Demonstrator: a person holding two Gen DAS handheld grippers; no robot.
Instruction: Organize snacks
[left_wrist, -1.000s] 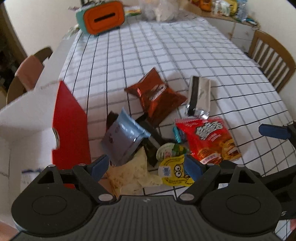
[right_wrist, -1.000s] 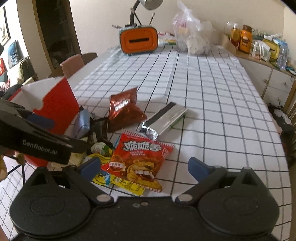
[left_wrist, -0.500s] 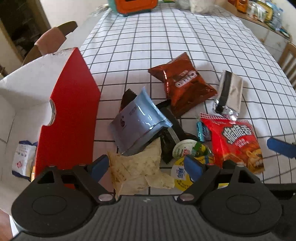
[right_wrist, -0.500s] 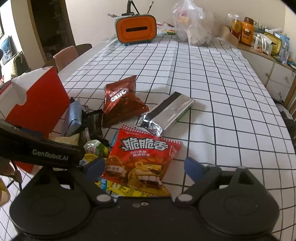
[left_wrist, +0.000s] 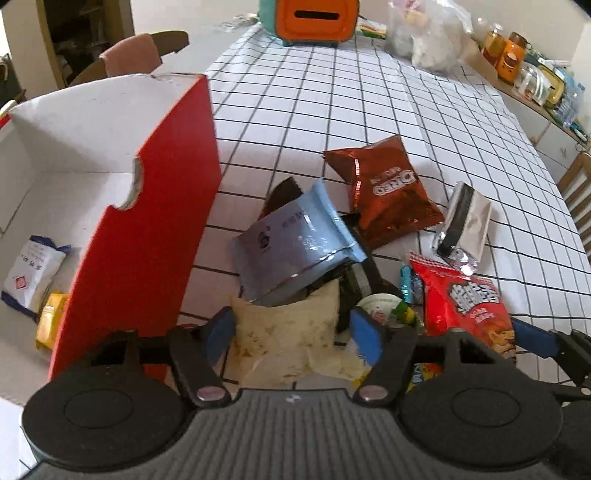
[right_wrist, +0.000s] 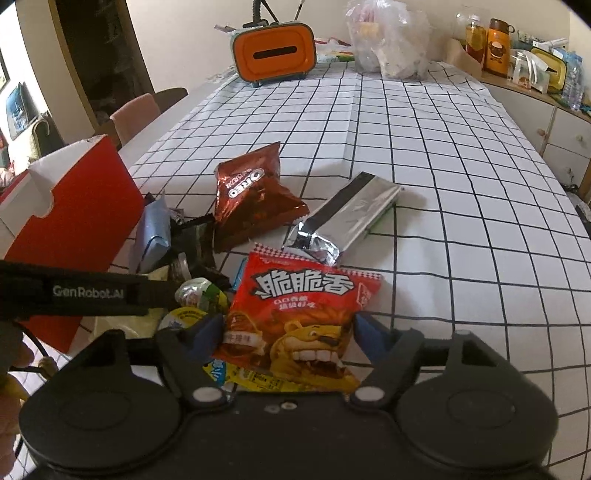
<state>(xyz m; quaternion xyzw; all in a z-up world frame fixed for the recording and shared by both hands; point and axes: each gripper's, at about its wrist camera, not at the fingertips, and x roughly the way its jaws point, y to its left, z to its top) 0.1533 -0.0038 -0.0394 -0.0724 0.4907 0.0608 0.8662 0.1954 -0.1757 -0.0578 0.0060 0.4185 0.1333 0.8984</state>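
Both tongs are dropping onto the snack pile beside the red box (left_wrist: 147, 236) and narrowing at once. A second ago they hung wide above it; now the left tongs (left_wrist: 291, 332) are closing around the pale packet (left_wrist: 288, 332), right against the box's near corner, while the right tongs (right_wrist: 288, 332) are closing on the red bag (right_wrist: 299, 317), farther out from the box on the counter (right_wrist: 443, 184). Neither pair has pinched yet, I'd say. Two pickups look imminent; the box already holds two packets.
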